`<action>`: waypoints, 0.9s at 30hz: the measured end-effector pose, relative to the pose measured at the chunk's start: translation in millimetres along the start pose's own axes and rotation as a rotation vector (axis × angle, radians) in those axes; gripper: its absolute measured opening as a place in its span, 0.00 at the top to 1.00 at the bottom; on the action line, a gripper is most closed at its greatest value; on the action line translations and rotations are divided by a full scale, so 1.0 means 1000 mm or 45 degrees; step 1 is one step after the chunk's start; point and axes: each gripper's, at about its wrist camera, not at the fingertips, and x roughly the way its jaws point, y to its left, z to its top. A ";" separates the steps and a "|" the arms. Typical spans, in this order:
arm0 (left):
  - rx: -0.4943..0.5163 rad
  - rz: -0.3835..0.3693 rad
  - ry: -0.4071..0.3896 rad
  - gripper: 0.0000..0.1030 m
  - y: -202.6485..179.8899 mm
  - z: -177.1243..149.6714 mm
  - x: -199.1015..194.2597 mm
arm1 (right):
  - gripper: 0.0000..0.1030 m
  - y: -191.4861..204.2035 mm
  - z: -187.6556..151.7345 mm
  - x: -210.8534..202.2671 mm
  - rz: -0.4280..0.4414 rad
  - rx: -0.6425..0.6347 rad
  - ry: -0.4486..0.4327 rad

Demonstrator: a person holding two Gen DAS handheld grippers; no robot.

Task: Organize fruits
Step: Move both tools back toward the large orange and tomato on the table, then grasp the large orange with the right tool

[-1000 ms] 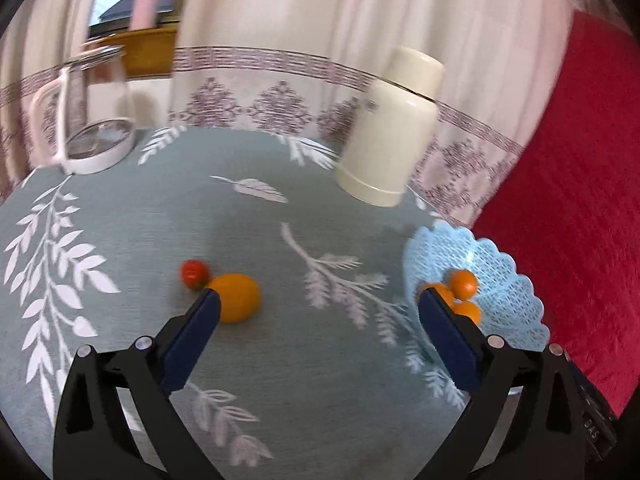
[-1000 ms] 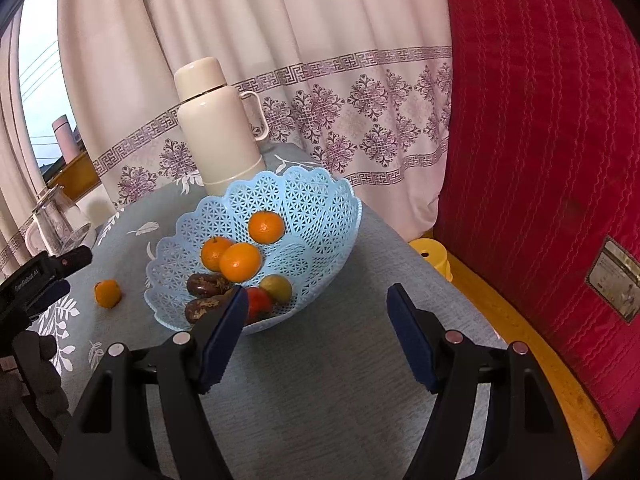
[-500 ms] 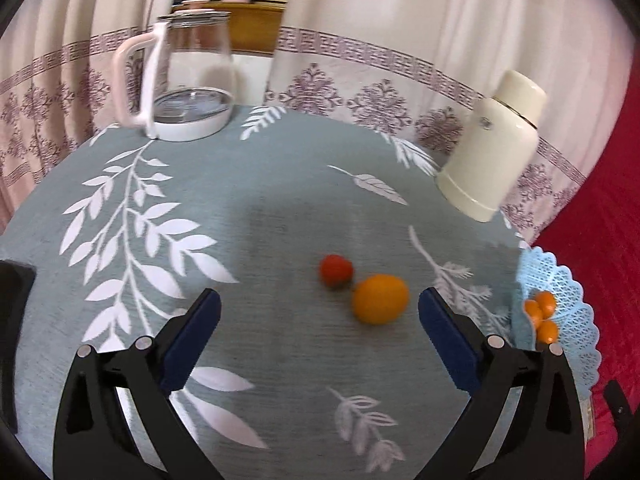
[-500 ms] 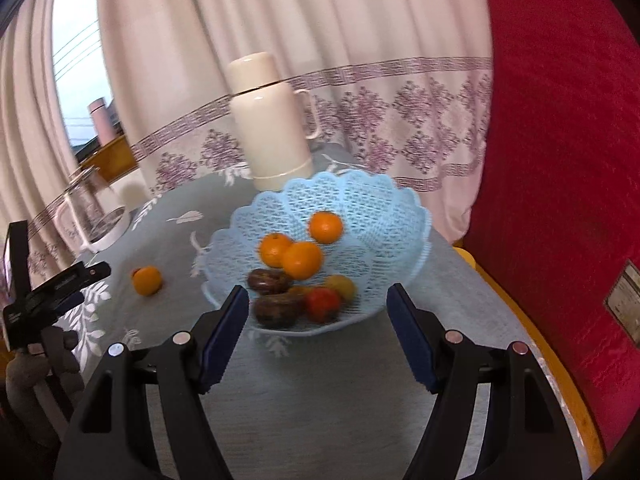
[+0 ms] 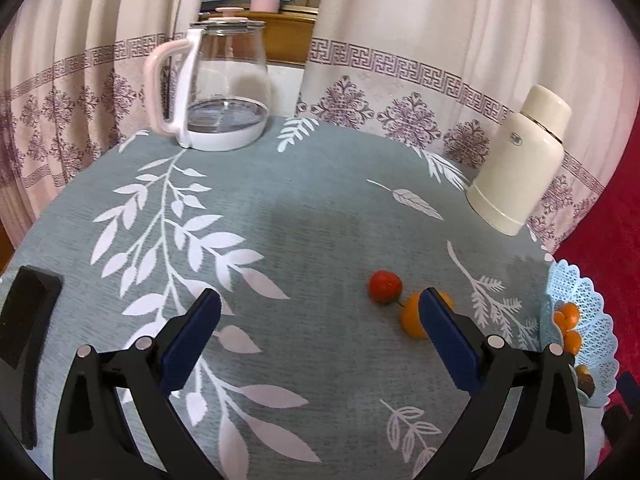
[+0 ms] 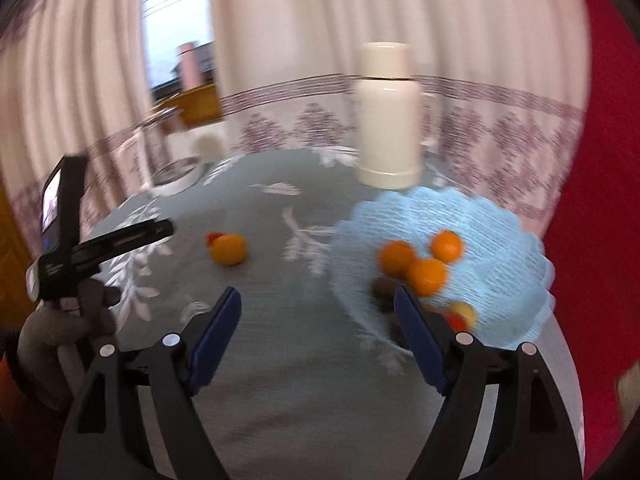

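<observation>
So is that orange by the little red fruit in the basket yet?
Out. The orange lies on the tablecloth beside the red fruit, apart from the blue basket.

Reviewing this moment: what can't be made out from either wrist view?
- Orange, left wrist view: its right side is hidden behind the left gripper's finger.
- Blue basket, left wrist view: cut off by the image edge.
- Dark fruits in the basket, right wrist view: motion blur, unidentifiable.

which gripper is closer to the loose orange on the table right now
Left, I'd judge. The left gripper has the orange right beside its right fingertip. The right gripper hangs farther back, with open tablecloth before the orange, beside the blue basket.
</observation>
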 end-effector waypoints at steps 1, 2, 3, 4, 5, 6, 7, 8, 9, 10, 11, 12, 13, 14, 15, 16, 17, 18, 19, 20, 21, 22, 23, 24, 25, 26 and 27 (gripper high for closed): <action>-0.002 0.015 -0.009 0.03 0.002 0.000 0.000 | 0.24 0.008 0.002 0.004 0.023 -0.035 0.008; -0.003 0.024 -0.014 0.03 0.003 0.000 -0.001 | 0.24 0.017 0.005 0.010 0.039 -0.072 0.021; -0.004 0.042 -0.025 0.03 0.005 0.000 -0.001 | 0.24 0.025 0.007 0.015 0.042 -0.098 0.030; -0.007 0.050 -0.030 0.02 0.007 0.000 -0.001 | 0.24 0.030 0.009 0.019 0.048 -0.117 0.033; -0.011 0.058 -0.034 0.02 0.009 0.001 -0.001 | 0.24 0.038 0.012 0.026 0.068 -0.145 0.040; -0.016 0.071 -0.041 0.02 0.012 0.001 -0.001 | 0.24 0.044 0.014 0.034 0.081 -0.163 0.056; -0.020 0.084 -0.048 0.02 0.014 0.001 -0.001 | 0.24 0.048 0.015 0.041 0.088 -0.169 0.073; -0.022 0.098 -0.056 0.02 0.016 0.001 -0.002 | 0.24 0.052 0.017 0.051 0.111 -0.170 0.105; -0.024 0.117 -0.069 0.02 0.018 0.002 -0.003 | 0.24 0.055 0.019 0.063 0.130 -0.167 0.138; -0.024 0.130 -0.076 0.02 0.020 0.002 -0.003 | 0.24 0.056 0.020 0.069 0.129 -0.164 0.156; -0.022 0.143 -0.083 0.02 0.021 0.002 -0.003 | 0.24 0.058 0.022 0.079 0.130 -0.160 0.181; -0.020 0.148 -0.086 0.02 0.022 0.002 -0.003 | 0.24 0.060 0.024 0.085 0.141 -0.158 0.192; -0.018 0.153 -0.088 0.02 0.022 0.002 -0.003 | 0.24 0.064 0.026 0.093 0.145 -0.167 0.203; -0.018 0.157 -0.088 0.02 0.023 0.002 -0.003 | 0.24 0.068 0.026 0.098 0.141 -0.181 0.206; -0.020 0.165 -0.088 0.02 0.024 0.002 -0.002 | 0.24 0.072 0.027 0.104 0.140 -0.198 0.212; -0.024 0.172 -0.087 0.02 0.025 0.002 -0.002 | 0.24 0.075 0.028 0.109 0.144 -0.211 0.218; -0.028 0.174 -0.087 0.02 0.025 0.002 -0.002 | 0.24 0.080 0.029 0.116 0.151 -0.227 0.229; -0.029 0.171 -0.087 0.02 0.025 0.001 -0.002 | 0.24 0.083 0.029 0.122 0.150 -0.237 0.236; -0.029 0.171 -0.088 0.02 0.025 0.001 -0.002 | 0.24 0.086 0.030 0.127 0.146 -0.244 0.242; -0.029 0.173 -0.090 0.02 0.025 0.001 -0.002 | 0.24 0.089 0.031 0.133 0.148 -0.253 0.249; -0.030 0.176 -0.092 0.02 0.026 0.001 -0.002 | 0.24 0.091 0.033 0.138 0.148 -0.256 0.256; -0.033 0.180 -0.094 0.02 0.026 0.001 -0.002 | 0.24 0.092 0.034 0.143 0.144 -0.253 0.263; -0.036 0.181 -0.096 0.02 0.026 0.001 -0.002 | 0.24 0.092 0.035 0.149 0.147 -0.246 0.274; -0.040 0.179 -0.100 0.03 0.027 0.001 -0.003 | 0.24 0.093 0.035 0.154 0.150 -0.241 0.286; -0.044 0.177 -0.103 0.02 0.028 0.002 -0.003 | 0.24 0.094 0.036 0.161 0.147 -0.236 0.296; -0.049 0.174 -0.107 0.02 0.029 0.002 -0.004 | 0.24 0.094 0.037 0.166 0.148 -0.230 0.307; -0.055 0.169 -0.109 0.03 0.029 0.002 -0.004 | 0.24 0.094 0.038 0.171 0.152 -0.221 0.319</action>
